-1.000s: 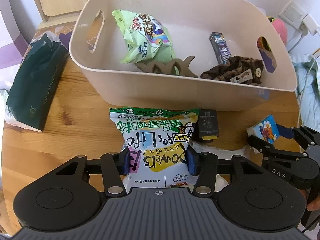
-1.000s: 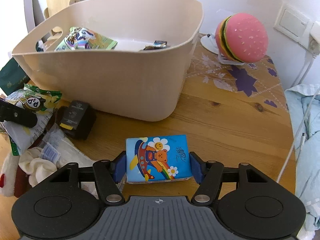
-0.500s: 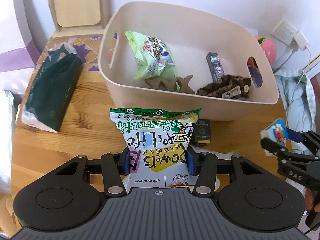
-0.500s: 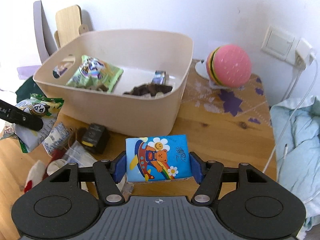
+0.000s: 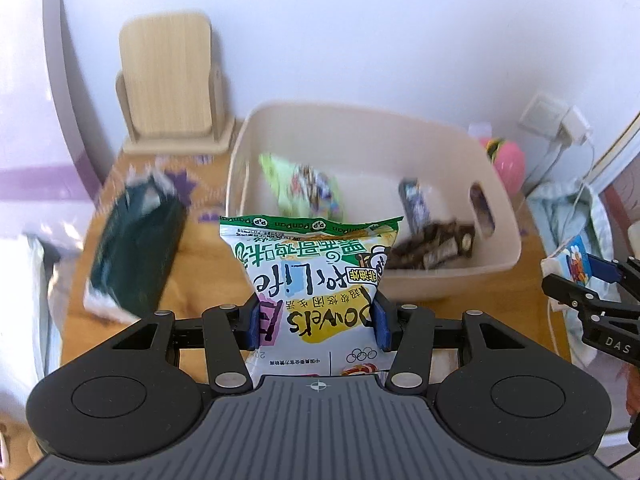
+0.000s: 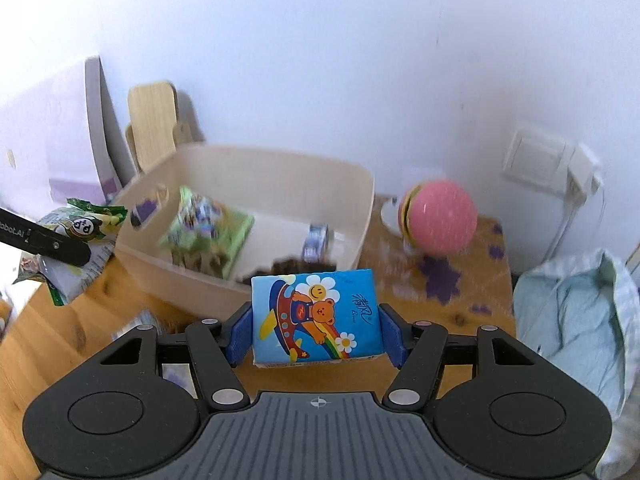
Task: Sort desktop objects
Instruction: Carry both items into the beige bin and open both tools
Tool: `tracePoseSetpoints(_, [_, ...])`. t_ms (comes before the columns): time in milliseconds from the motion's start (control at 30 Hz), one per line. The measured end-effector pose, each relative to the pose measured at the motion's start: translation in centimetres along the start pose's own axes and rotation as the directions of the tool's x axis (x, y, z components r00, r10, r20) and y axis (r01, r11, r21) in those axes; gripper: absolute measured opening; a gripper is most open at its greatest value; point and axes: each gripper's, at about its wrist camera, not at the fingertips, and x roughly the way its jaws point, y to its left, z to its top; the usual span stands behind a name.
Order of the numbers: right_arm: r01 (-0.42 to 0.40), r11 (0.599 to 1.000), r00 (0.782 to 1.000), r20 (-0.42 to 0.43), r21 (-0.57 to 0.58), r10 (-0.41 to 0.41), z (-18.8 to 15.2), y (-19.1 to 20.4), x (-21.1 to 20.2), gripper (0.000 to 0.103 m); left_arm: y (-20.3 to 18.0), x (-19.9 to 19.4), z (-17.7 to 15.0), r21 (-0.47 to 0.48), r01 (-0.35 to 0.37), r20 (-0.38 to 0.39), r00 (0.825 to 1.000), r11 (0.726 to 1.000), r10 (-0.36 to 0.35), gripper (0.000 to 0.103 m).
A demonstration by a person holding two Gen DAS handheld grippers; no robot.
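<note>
Left gripper (image 5: 316, 322) clenched on a green-and-white crinkly snack bag (image 5: 310, 280), blue pads pressed into both sides of its lower half, top edge standing up well beyond the jaws. Right gripper (image 6: 316, 330) clenched likewise on a small blue tissue pack printed with a cartoon bear and rainbow (image 6: 316, 318), squeezed flat between the pads. Both loads clear of the wooden desk (image 5: 204, 268), held in the air. Beyond both sets of jaws, a beige plastic bin with cut-out handles (image 5: 508, 240), already holding a pale green snack packet (image 5: 304, 190), a small dark carton (image 5: 414, 202) and brown wrappers (image 5: 432, 246). Left of the left jaws, a dark green pouch (image 5: 136, 248) lying on the desk. Right of the right jaws and further off, a pink burger-shaped ball (image 6: 438, 218) near the wall; nearer, crumpled pale blue cloth (image 6: 576, 312). Background smeared by blur.
</note>
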Motion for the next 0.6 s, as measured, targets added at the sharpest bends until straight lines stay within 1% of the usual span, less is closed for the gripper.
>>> tracePoseSetpoints(100, [0.004,1.0,0.999,0.045,-0.015,-0.003,1.3,0.2,-0.3,0.062,-0.2,-0.1,1.3,0.031,0.007,0.036,0.999,0.999,-0.009,0.051])
tracePoseSetpoints(133, [0.005,1.0,0.999,0.052,-0.015,-0.005,1.7,0.2,-0.1,0.062,-0.3,0.0,1.8,0.059,0.027,0.041,0.999,0.998,-0.03,0.051])
tracePoseSetpoints(300, [0.001,1.0,0.997,0.083,-0.011,0.0,3.5,0.6,1.1,0.062,-1.0,0.7,4.1,0.106,0.033,0.08,0.996,0.994,-0.042,0.051])
tracePoseSetpoints(333, [0.001,1.0,0.996,0.086,-0.005,0.0,3.7,0.7,1.4,0.062,-1.1,1.1,4.5,0.128,0.046,0.083,0.995,0.991,-0.057,0.051])
tracePoseSetpoints(467, [-0.009,1.0,0.997,0.072,0.018,0.007,4.6,1.3,3.7,0.062,-1.9,3.0,5.8,0.17,0.053,0.079,0.995,0.984,-0.067,0.051])
tracePoseSetpoints(600, [-0.002,1.0,0.999,0.033,0.016,0.001,5.1,2.0,6.3,0.062,-2.7,5.4,6.1,0.216,0.054,0.057,0.996,0.975,-0.068,0.051])
